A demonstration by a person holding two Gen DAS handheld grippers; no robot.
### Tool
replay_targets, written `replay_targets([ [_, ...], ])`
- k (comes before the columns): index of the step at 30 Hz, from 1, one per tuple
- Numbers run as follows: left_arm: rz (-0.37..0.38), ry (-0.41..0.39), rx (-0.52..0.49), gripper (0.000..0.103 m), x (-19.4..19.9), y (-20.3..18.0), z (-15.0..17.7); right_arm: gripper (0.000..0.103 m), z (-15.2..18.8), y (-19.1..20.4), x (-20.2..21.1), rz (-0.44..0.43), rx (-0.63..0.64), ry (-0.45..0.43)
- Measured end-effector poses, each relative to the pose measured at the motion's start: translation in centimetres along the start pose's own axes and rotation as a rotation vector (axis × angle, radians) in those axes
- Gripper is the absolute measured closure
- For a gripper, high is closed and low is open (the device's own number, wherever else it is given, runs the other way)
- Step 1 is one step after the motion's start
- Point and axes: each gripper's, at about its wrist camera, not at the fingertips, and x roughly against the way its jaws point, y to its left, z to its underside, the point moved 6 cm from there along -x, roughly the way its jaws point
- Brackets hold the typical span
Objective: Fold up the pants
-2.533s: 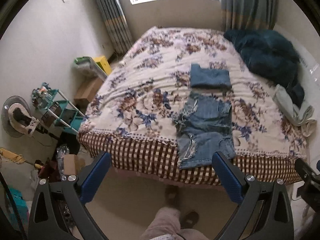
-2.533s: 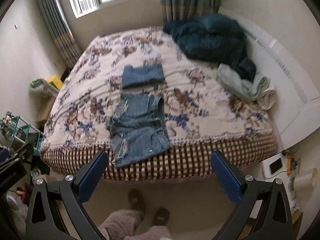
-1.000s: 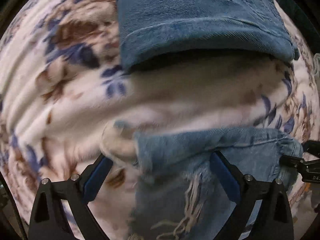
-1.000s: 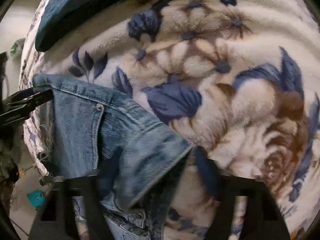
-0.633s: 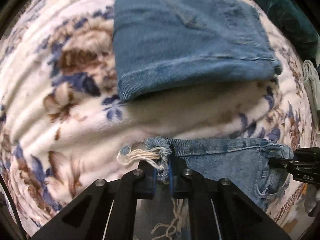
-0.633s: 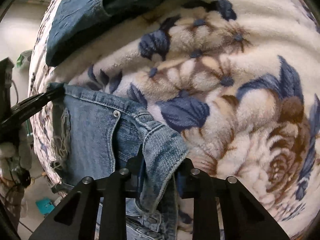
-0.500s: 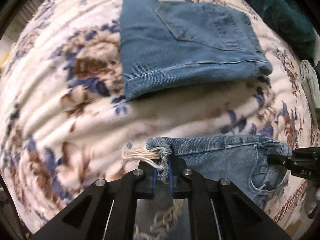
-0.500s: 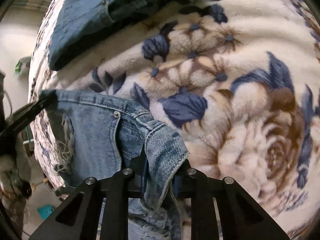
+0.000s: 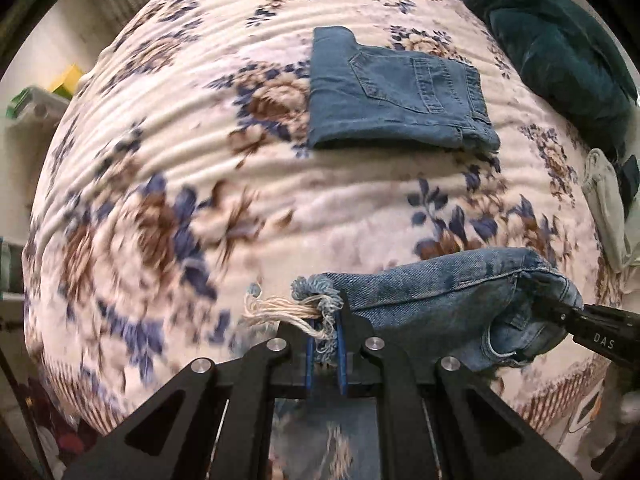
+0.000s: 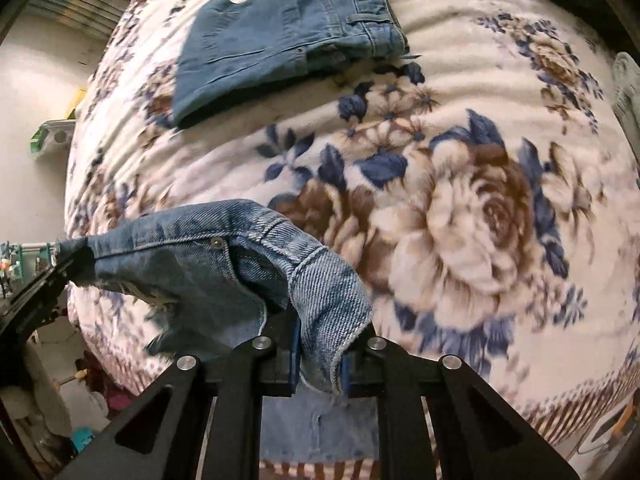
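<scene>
A: Left gripper (image 9: 323,346) is clamped on the frayed corner of the denim shorts (image 9: 440,300), fingers pinched tight on fabric and loose threads. The shorts are lifted off the floral blanket (image 9: 160,184).

B: Right side?

A: Right gripper (image 10: 320,354) is closed on the opposite corner, near the rivet. The held edge runs left to right between the two grippers, roughly level, and the rest hangs below toward the person.

B: Which way to fold?

A: Probably forward. Bare blanket lies ahead of both grippers, and the folded jeans (image 9: 396,100) sit beyond that, well apart. Both arms look equally near.
</scene>
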Motion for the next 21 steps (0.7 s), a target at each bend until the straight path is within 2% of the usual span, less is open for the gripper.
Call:
replay_targets([
  [2,0.005,0.008,0.016,0.097,1.3,0.5,1.9,0.088,2.0,0.3,1.4,0.004,0.007,-0.01],
  [5,0.014,0.024,0.039,0.097,3.2,1.6,6.8,0.088,5.6,0.8,2.9,0.011,0.019,-0.016],
  [10,0.044,0.08,0.068,0.097,4.1,2.7,15.4,0.088,14.1,1.3,3.8,0.045,0.048,-0.006],
  [16,0.067,0.21,0.067,0.097,-0.3,1.8,25.8,0.088,24.9,-0.4,-0.1,0.095,0.046,0.091],
  [18,0.077,0.254,0.042,0.096,-2.3,1.0,28.3,0.088,27.2,-1.4,-1.6,0.106,0.041,0.118],
  [21,0.038,0.307,0.04,0.092,-5.2,0.3,31.6,0.084,29.9,-3.1,-4.2,0.144,0.039,0.16],
])
